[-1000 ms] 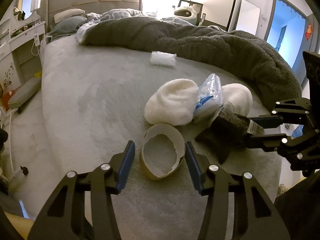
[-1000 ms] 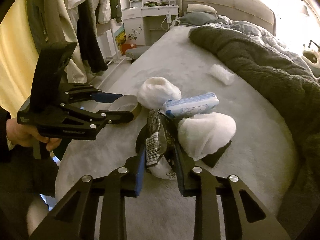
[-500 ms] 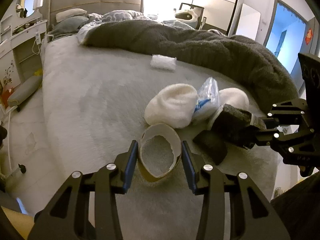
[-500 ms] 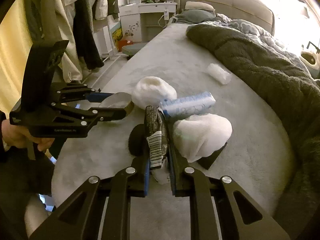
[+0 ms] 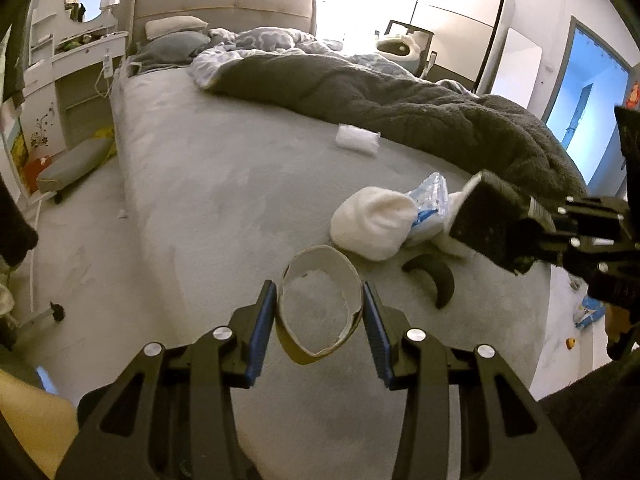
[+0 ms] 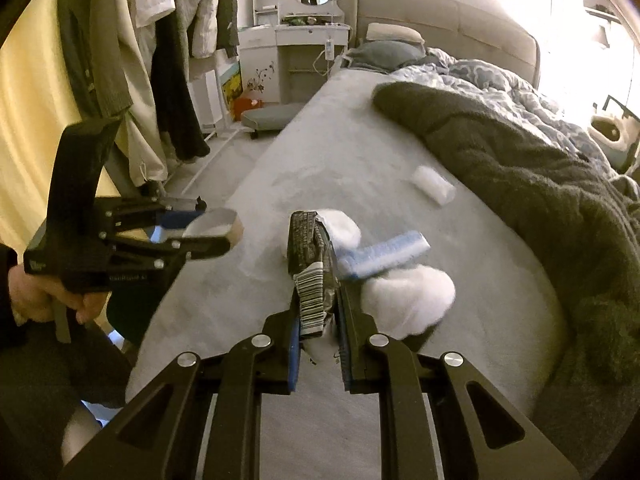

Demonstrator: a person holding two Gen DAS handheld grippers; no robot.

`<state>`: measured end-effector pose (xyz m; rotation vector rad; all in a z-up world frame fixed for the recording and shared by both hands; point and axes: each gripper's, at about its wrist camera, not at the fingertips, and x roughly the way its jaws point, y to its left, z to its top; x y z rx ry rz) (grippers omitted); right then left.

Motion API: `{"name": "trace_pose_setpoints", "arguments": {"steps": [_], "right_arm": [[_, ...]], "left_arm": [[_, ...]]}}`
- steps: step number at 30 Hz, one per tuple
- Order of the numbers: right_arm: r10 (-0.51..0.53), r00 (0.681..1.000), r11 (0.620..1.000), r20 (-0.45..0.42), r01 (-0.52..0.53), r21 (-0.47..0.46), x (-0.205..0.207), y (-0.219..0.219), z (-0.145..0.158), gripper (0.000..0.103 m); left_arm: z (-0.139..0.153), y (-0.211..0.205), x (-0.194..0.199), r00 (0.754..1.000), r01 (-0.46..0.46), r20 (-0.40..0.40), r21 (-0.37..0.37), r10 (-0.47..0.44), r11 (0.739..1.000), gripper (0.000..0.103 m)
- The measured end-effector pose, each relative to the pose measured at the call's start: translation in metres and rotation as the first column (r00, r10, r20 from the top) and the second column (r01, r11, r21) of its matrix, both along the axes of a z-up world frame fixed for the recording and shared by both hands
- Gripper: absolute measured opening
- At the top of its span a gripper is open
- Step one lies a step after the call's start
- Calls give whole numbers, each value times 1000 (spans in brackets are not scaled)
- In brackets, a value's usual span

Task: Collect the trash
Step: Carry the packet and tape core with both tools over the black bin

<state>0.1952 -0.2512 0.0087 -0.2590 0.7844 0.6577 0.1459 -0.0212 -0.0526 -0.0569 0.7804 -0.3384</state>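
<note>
Left gripper (image 5: 320,316) clenched on cardboard tape ring (image 5: 318,312), pads pressing both sides, ring lifted clear of bed (image 5: 208,184).

Centre of bed, not yet collected: two white fluffy wads (image 5: 374,224), blue-and-white tissue pack (image 5: 430,204) between them, dark curved scrap (image 5: 434,280) (material unclear), small clear-wrapped packet (image 5: 357,140) farther back near dark blanket (image 5: 400,120).

Right gripper (image 6: 318,332) clamped tight on crumpled dark wrapper (image 6: 310,264), barcode showing, held above bed.

Judgement: two pieces in hand, roughly five left; no bin in view.
</note>
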Motion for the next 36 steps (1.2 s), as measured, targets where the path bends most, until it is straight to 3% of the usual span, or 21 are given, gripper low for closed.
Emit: {"name": "trace_pose_setpoints", "arguments": {"steps": [7, 22, 27, 36], "right_arm": [[4, 999, 999, -38, -3, 32, 1, 32, 2, 16], [74, 989, 997, -129, -73, 10, 4, 100, -17, 16], [93, 984, 996, -155, -89, 28, 5, 120, -19, 16], [139, 962, 990, -234, -132, 45, 2, 163, -32, 16]], "left_arm": [[2, 31, -15, 996, -81, -27, -5, 81, 997, 46], [-18, 79, -27, 977, -156, -131, 96, 168, 983, 46], [-22, 95, -30, 969, -178, -161, 70, 187, 982, 46], [-52, 123, -34, 923, -195, -315, 121, 223, 973, 46]]}}
